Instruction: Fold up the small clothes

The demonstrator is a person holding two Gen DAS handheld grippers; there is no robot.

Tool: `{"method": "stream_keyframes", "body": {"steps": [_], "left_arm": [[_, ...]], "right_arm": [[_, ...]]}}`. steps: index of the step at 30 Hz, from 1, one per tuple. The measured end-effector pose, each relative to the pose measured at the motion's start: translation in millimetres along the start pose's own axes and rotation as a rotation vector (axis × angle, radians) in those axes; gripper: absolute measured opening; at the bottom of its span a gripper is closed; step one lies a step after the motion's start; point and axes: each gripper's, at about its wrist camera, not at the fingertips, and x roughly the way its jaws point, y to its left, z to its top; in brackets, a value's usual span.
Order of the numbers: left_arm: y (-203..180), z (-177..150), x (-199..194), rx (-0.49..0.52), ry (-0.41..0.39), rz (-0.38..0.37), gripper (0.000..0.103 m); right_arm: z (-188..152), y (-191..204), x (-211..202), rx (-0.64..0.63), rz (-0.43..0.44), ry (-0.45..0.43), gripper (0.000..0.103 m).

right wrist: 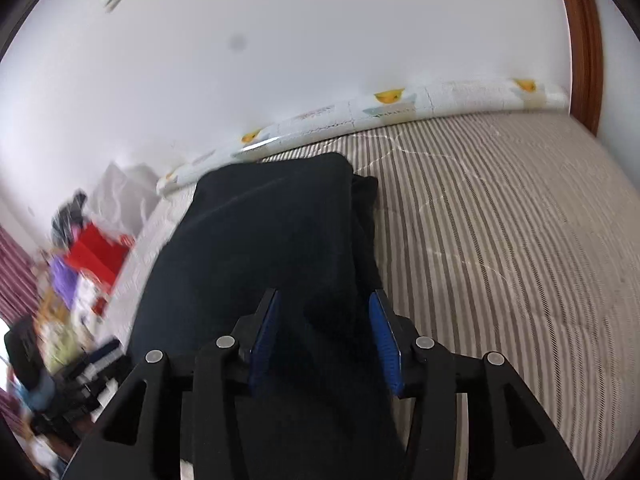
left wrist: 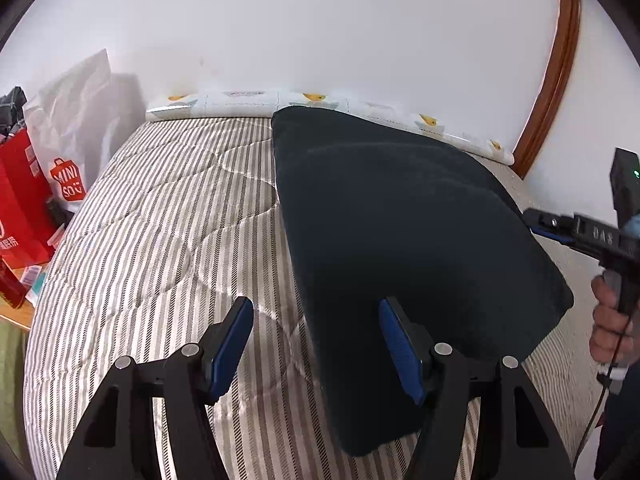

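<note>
A dark navy garment (left wrist: pixel 400 248) lies folded flat on the striped bed (left wrist: pixel 160 220). My left gripper (left wrist: pixel 316 316) is open and empty, its right finger over the garment's near left edge, its left finger over bare bedding. In the right wrist view the garment (right wrist: pixel 260 240) lies in folded layers, with a lower layer showing at its far right edge. My right gripper (right wrist: pixel 324 304) is open above the garment's near part, holding nothing. The right gripper also shows in the left wrist view (left wrist: pixel 536 220) at the garment's right edge, held by a hand.
A white wall runs behind the bed, with a patterned roll (left wrist: pixel 328 104) along the far edge. Red and white shopping bags (left wrist: pixel 48 176) stand left of the bed. A wooden door frame (left wrist: pixel 556 72) is at far right. Clutter (right wrist: pixel 64 312) lies on the floor left.
</note>
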Motion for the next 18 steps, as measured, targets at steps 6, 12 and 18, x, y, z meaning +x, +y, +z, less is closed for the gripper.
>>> {"method": "stream_keyframes", "body": {"steps": [6, 12, 18], "left_arm": [[-1.1, -4.8, -10.4, 0.005, -0.003, 0.016, 0.063], [-8.9, 9.3, -9.7, 0.045, -0.038, 0.001, 0.063], [-4.4, 35.3, 12.4, 0.016, -0.016, -0.002, 0.063]], "right_arm": [[-33.1, 18.8, 7.6, -0.161, -0.202, 0.028, 0.047], [-27.3, 41.4, -16.6, -0.229, -0.266, -0.07, 0.047], [-6.1, 81.5, 14.5, -0.288, -0.142, -0.07, 0.047]]}}
